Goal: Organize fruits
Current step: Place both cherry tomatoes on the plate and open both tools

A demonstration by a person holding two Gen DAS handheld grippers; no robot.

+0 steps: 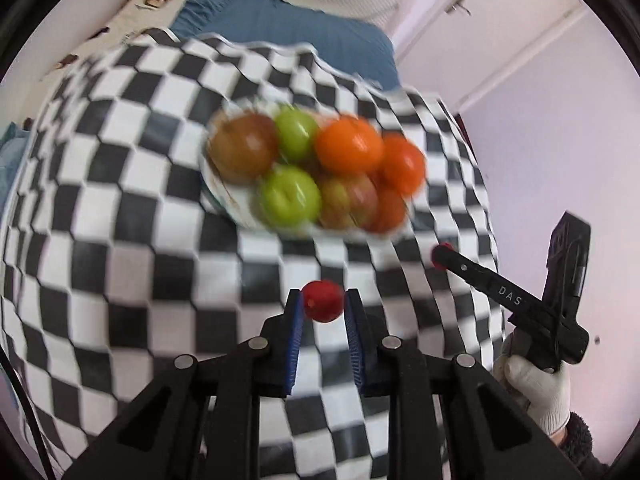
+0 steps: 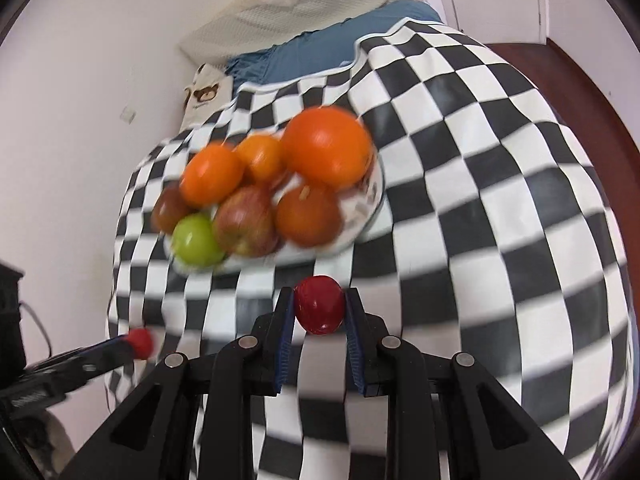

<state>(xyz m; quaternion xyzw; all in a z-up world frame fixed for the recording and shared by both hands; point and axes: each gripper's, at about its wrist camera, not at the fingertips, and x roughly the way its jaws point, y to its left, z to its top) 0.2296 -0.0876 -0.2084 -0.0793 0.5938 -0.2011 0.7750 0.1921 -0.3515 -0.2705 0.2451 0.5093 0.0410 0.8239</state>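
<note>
Left gripper level, jaws clamping red fruit

Black-and-white checkered cloth, blue-padded gripper

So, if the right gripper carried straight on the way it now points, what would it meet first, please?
Probably the white plate piled with fruit. The right gripper, shut on a small red fruit, points at its near rim, though depth is unclear.

I see a bed carrying everything: blue sheet, with a black-and-white checkered blanket spread over most of it. A white plate sits directly on the blanket, piled with fruit. Quilted cream pillow lies at the far end, by the wall.
</note>
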